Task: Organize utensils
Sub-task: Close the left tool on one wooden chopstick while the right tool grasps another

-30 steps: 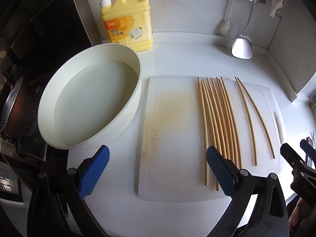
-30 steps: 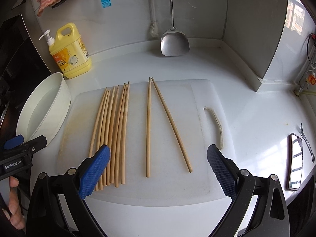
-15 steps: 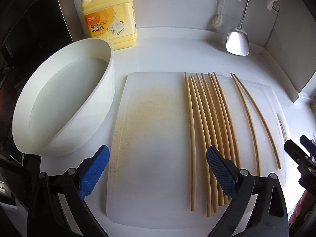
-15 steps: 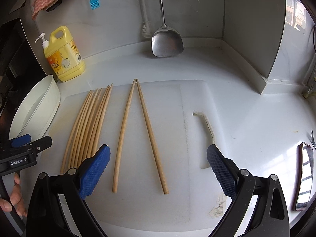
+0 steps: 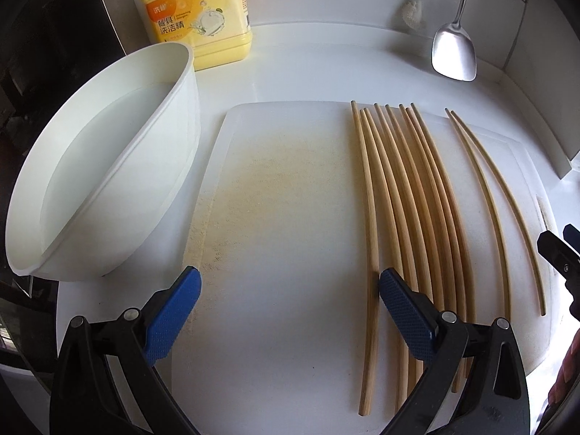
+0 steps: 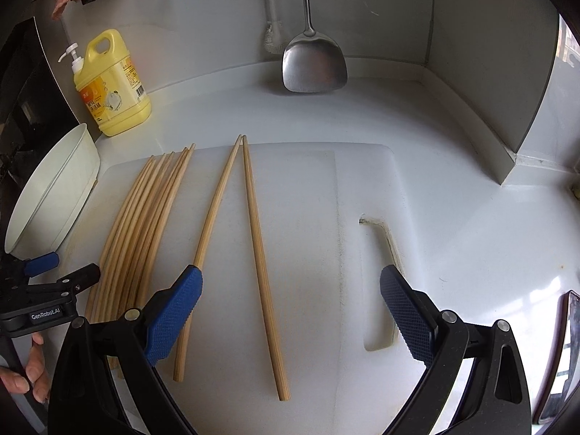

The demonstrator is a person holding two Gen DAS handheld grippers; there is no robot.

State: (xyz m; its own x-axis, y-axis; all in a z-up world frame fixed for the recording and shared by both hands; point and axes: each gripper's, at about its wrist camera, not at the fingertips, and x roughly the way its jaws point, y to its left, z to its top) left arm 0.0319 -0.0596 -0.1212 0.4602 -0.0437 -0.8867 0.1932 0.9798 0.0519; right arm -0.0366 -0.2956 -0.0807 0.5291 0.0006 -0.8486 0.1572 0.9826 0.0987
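Observation:
Several bamboo chopsticks (image 5: 409,217) lie bunched side by side on a white cutting board (image 5: 282,217); they also show in the right wrist view (image 6: 145,224). A separate pair of chopsticks (image 6: 250,239) lies to their right, tips together at the far end, also in the left wrist view (image 5: 496,210). My left gripper (image 5: 290,311) is open and empty, low over the board's near edge, left of the bunch. My right gripper (image 6: 290,311) is open and empty, just right of the pair.
A white basin (image 5: 105,188) with water stands left of the board. A yellow detergent jug (image 5: 197,14) stands behind it. A steel spatula (image 6: 313,61) hangs on the back wall. A phone (image 6: 562,359) lies at the far right.
Both grippers have moved forward and lower toward the board. The left has shifted toward the bunch, the right toward the separate pair. The chopsticks have not moved.

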